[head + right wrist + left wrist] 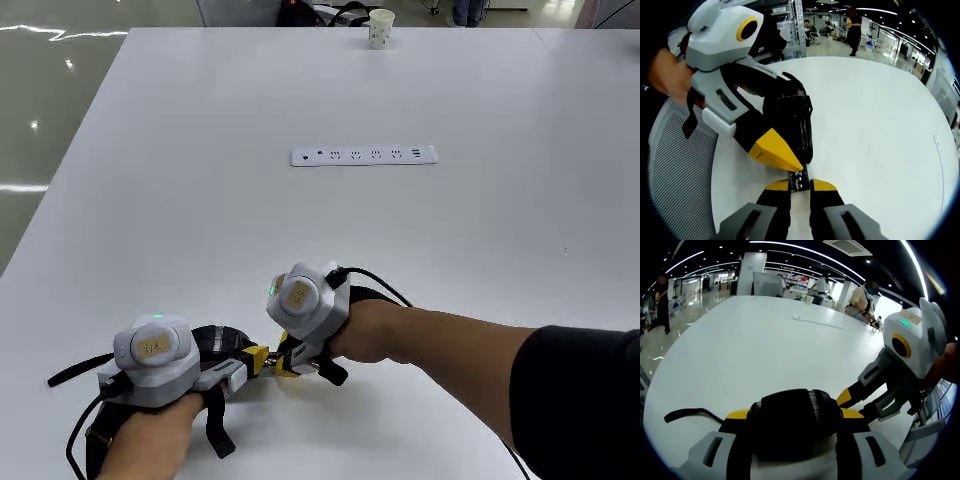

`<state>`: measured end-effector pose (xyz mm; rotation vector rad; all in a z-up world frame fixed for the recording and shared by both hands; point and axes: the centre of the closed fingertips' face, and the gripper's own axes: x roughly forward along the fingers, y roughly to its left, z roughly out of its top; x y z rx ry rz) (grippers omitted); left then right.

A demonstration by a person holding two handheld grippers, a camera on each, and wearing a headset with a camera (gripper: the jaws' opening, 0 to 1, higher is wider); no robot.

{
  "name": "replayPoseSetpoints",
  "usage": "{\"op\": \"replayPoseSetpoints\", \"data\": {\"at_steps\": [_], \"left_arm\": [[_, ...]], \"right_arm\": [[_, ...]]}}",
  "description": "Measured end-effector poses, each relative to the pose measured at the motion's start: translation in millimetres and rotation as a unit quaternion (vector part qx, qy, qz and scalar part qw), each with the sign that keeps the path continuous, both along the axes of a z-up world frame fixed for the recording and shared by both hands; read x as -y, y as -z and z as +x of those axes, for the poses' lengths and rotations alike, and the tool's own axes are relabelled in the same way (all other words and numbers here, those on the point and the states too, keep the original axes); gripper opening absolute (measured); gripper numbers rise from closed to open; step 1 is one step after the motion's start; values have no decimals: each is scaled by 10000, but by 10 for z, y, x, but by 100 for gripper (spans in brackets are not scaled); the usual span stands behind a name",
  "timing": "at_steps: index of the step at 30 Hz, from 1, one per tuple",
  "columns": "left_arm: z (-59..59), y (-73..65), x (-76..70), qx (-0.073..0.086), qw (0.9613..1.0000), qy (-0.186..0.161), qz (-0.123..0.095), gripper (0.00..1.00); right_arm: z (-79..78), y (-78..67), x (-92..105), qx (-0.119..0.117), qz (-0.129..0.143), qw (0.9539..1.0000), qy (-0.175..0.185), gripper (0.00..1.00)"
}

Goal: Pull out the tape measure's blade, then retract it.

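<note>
A black tape measure [215, 343] lies on the white table [450, 230] near its front edge. My left gripper [240, 362] is shut on its case, and the case [792, 420] sits between the yellow-tipped jaws in the left gripper view. Only a short stretch of blade [799, 178] is out of the case [790, 120]. My right gripper [800, 186] is shut on that blade end, just in front of the case mouth. In the head view the right gripper [285, 364] meets the left one tip to tip. The right gripper [905, 340] enters the left gripper view from the right.
A white power strip [364, 155] lies mid-table and a paper cup [380, 28] stands at the far edge. A black strap [75, 368] trails left of the left gripper. People stand in the background beyond the table.
</note>
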<state>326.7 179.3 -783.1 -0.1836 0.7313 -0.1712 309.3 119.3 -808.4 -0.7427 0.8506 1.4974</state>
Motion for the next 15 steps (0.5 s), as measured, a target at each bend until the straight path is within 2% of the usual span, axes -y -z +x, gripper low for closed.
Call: {"op": "replayPoseSetpoints", "data": {"at_steps": [15], "left_arm": [[1, 4, 0, 2, 10000, -8, -8, 63]], "right_arm": [[-10, -6, -80, -22, 65, 10000, 4, 10]]}}
